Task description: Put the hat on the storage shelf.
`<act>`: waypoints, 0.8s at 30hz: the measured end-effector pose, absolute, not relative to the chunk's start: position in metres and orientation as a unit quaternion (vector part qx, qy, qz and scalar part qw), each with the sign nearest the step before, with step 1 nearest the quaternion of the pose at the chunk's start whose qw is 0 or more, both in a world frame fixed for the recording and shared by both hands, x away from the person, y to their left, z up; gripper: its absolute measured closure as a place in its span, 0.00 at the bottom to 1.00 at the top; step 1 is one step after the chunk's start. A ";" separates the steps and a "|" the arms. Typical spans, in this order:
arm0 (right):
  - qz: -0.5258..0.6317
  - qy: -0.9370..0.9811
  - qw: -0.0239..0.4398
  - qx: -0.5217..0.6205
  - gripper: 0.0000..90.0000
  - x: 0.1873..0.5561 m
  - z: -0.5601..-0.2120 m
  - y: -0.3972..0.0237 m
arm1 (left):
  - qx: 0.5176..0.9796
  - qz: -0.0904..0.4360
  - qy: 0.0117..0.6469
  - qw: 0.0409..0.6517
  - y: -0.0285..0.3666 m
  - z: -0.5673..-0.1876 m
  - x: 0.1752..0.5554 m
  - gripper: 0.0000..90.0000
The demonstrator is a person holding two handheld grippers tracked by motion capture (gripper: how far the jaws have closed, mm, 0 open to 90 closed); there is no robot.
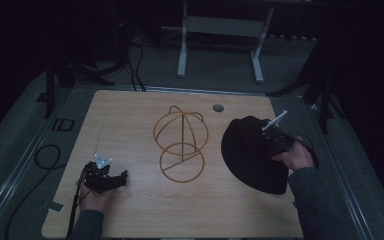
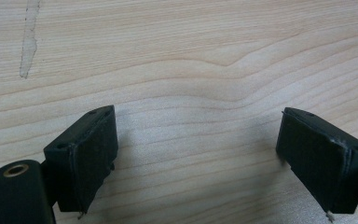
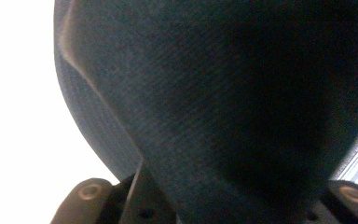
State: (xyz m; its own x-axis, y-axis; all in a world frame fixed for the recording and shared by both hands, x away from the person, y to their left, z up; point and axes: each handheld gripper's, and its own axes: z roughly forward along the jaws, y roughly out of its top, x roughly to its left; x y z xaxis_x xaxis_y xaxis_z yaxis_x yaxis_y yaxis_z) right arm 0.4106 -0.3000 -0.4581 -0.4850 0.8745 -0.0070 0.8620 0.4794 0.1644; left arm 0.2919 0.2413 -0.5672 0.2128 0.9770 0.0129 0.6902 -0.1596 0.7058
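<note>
**A:** So where's this at? Looks like the black hat (image 1: 252, 155) is meant to end up on that gold wire hat stand (image 1: 181, 144) in the middle of the table (image 1: 130, 210), going by what's being handled.

**B:** Yeah, that's my read too. Right now the hat is lying on the right side of the table, apart from the stand, so nothing's been hung yet. The right gripper (image 1: 275, 140) is down on the hat's right-hand part, and in the right gripper view the dark fabric (image 3: 223, 107) runs straight down between its jaws. They look pinched together on the cloth, so I'd say the grab is made.

**A:** Is it lifted though?

**B:** Hard to say tbh, the high view is really dim and the hat is just a black blob there. It looks to me like most of it is on the wood, but I wouldn't swear to it.

**A:** And the other hand?

**B:** The left gripper (image 1: 111, 180) is parked near the front left of the table, jaws spread wide with only bare wood grain between them. Not holding anything, nowhere near the hat.

**A:** So basically step one done?

**B:** Pretty much. Grip is on; lifting, carrying it over to the stand and settling the crown over the wire dome are all left.
</note>
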 end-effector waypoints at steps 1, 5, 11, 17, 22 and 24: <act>0.069 0.860 0.046 0.504 0.95 0.411 -0.457 -0.299 | 0.721 0.244 0.578 0.293 0.241 -0.567 0.292 0.14; 0.068 0.865 0.058 0.493 0.96 0.410 -0.454 -0.293 | 0.721 0.244 0.578 0.293 0.241 -0.567 0.292 0.15; 0.071 0.873 0.066 0.478 0.97 0.409 -0.446 -0.285 | 0.722 0.244 0.578 0.293 0.241 -0.567 0.292 0.14; 0.081 0.876 0.069 0.471 0.97 0.408 -0.439 -0.280 | 0.721 0.244 0.578 0.294 0.241 -0.567 0.292 0.14; 0.093 0.878 0.074 0.465 0.97 0.410 -0.432 -0.273 | 0.721 0.244 0.578 0.294 0.241 -0.567 0.292 0.14; 0.098 0.879 0.078 0.460 0.97 0.410 -0.427 -0.269 | 0.721 0.244 0.578 0.294 0.241 -0.567 0.292 0.14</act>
State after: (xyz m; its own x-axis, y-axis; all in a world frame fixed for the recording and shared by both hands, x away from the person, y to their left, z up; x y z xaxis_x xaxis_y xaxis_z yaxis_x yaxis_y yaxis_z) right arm 0.4101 -0.2690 -0.4271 -0.5642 0.8244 -0.0459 0.7939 0.5570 0.2439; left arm 0.2921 0.2411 -0.5672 0.2126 0.9771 0.0118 0.6906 -0.1588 0.7056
